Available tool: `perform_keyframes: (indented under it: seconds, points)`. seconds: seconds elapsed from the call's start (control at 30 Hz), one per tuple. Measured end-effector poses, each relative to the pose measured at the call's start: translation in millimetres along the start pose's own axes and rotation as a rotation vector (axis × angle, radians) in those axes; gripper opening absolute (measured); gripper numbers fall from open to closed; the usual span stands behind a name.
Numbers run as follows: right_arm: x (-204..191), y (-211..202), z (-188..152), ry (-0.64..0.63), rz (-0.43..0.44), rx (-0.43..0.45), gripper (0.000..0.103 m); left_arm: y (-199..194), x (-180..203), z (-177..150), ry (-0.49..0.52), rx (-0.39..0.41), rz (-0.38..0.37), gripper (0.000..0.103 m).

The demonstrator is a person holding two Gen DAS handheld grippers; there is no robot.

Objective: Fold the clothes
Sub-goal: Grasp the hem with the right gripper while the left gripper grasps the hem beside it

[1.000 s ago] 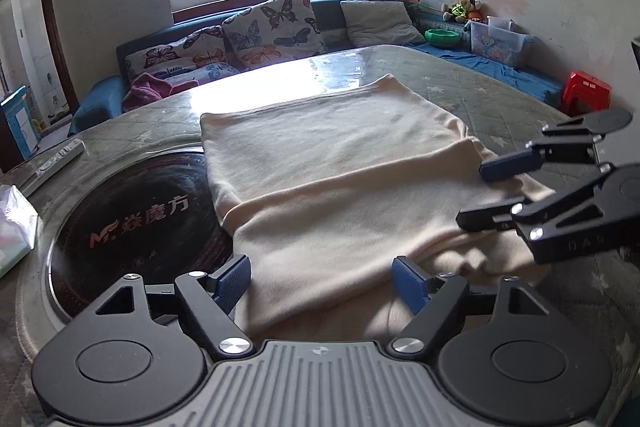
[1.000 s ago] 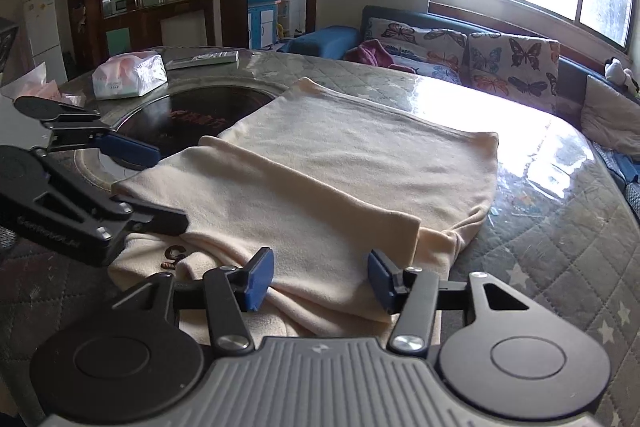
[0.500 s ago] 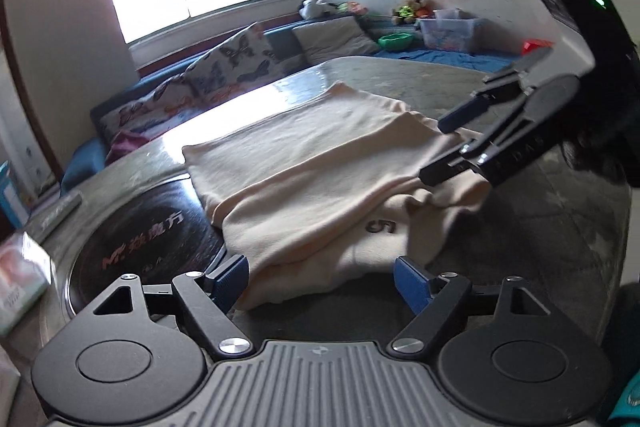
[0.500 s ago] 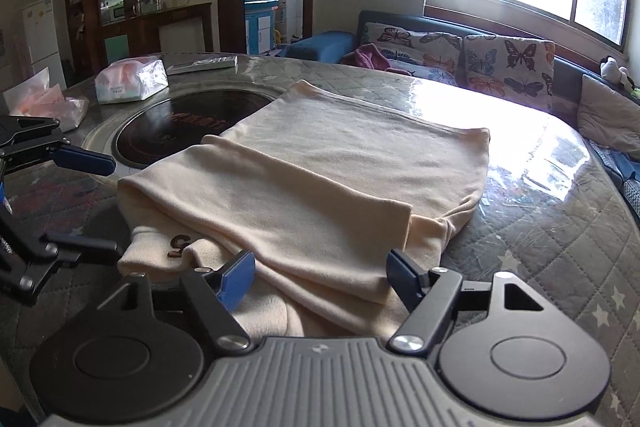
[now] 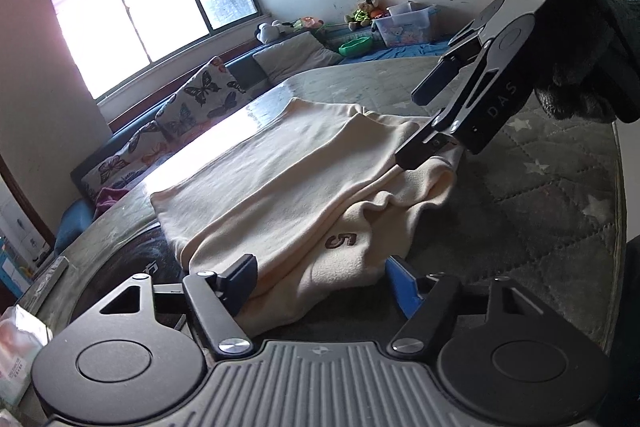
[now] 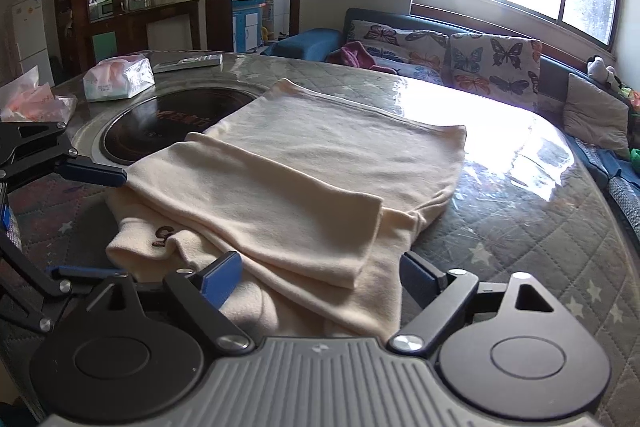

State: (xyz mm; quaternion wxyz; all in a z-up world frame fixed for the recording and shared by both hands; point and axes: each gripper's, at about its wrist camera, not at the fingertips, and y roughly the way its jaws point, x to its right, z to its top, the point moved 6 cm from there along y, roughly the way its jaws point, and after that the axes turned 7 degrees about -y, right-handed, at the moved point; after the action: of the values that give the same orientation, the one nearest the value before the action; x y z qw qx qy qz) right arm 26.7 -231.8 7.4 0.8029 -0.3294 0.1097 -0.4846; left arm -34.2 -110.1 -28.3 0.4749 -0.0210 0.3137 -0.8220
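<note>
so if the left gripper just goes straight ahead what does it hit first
Most likely the cream garment: its near folded edge with the brown 5 lies right between the left gripper's open jaws, with no gap visible, though depth is hard to judge.

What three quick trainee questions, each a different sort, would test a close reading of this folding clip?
1. True or false: both grippers are shut on the cream garment.
2. Which digit is stitched on the garment near the left gripper? A) 2 B) 5 C) 8
3. Fill in: the tissue pack lies on the ____.

Key: 1 false, the left gripper and the right gripper are both open; 2 B; 3 table.
</note>
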Motion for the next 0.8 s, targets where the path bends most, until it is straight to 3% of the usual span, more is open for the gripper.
perform_keyframes:
  seconds: [0.23, 0.3, 0.4, 0.67, 0.8]
  points:
    - [1, -10, -10, -0.037, -0.011, -0.018, 0.091, 3, 0, 0, 0.022, 0.023, -0.001, 0.047]
    - [-1, -15, -11, -0.065, -0.01, -0.017, 0.091, 3, 1, 1, 0.028, 0.032, -0.007, 0.032]
    - [-3, -22, -12, -0.107, -0.009, -0.016, 0.091, 3, -2, 5, 0.001, 0.036, -0.023, 0.019]
    - [-18, -23, -8, -0.254, 0.014, -0.003, 0.089, 9, -35, 32, -0.185, 0.036, -0.083, 0.015]
    - [-23, -10, -4, -0.329, 0.014, 0.001, 0.079, 19, -50, 41, -0.266, 0.015, -0.118, 0.014]
